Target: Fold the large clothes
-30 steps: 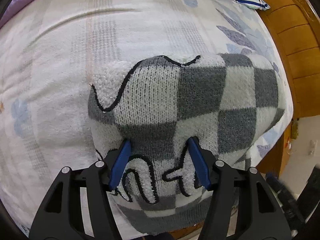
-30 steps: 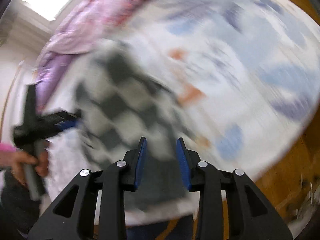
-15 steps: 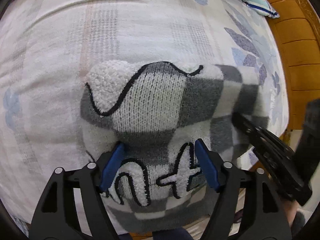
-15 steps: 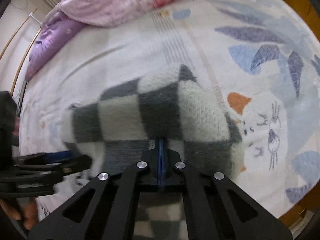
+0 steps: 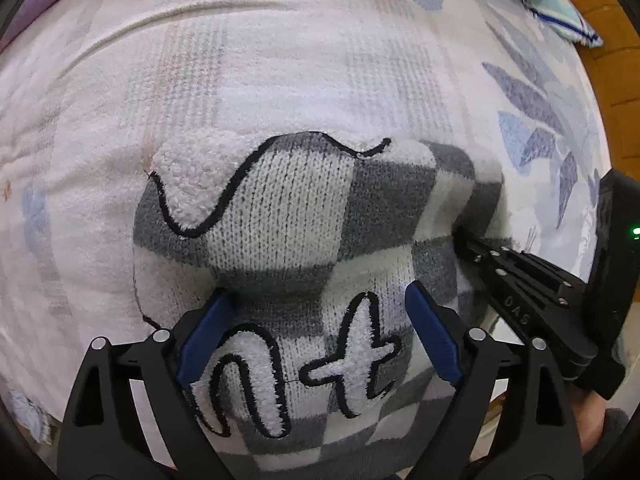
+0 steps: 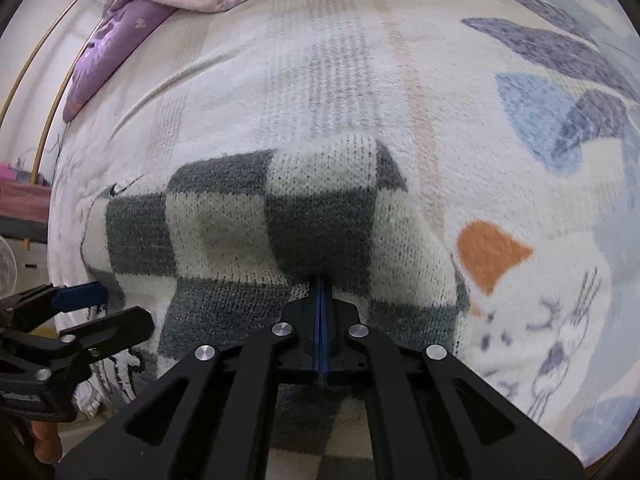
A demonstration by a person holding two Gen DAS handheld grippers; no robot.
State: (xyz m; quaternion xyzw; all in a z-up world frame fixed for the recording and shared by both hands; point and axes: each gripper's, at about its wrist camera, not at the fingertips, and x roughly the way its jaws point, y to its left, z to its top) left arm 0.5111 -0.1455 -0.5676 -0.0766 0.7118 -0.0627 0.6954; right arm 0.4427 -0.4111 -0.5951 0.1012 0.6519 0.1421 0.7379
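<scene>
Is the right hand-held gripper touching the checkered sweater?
Touching: in the right wrist view, the right hand-held gripper is shut with its tip pressed into the checkered sweater.

Bright, even daylight in both views, soft and without hard glare. Only shallow shadows: a dark crease under the raised fold of the checkered sweater at 3 o'clock in the left wrist view, faint shade along the bedspread wrinkles toward 11 o'clock. Strong fisheye bulge, black vignette at every corner. Sharp knit texture in the left view; slight softness in the right view, worst over the cat print near 4 o'clock.
</scene>
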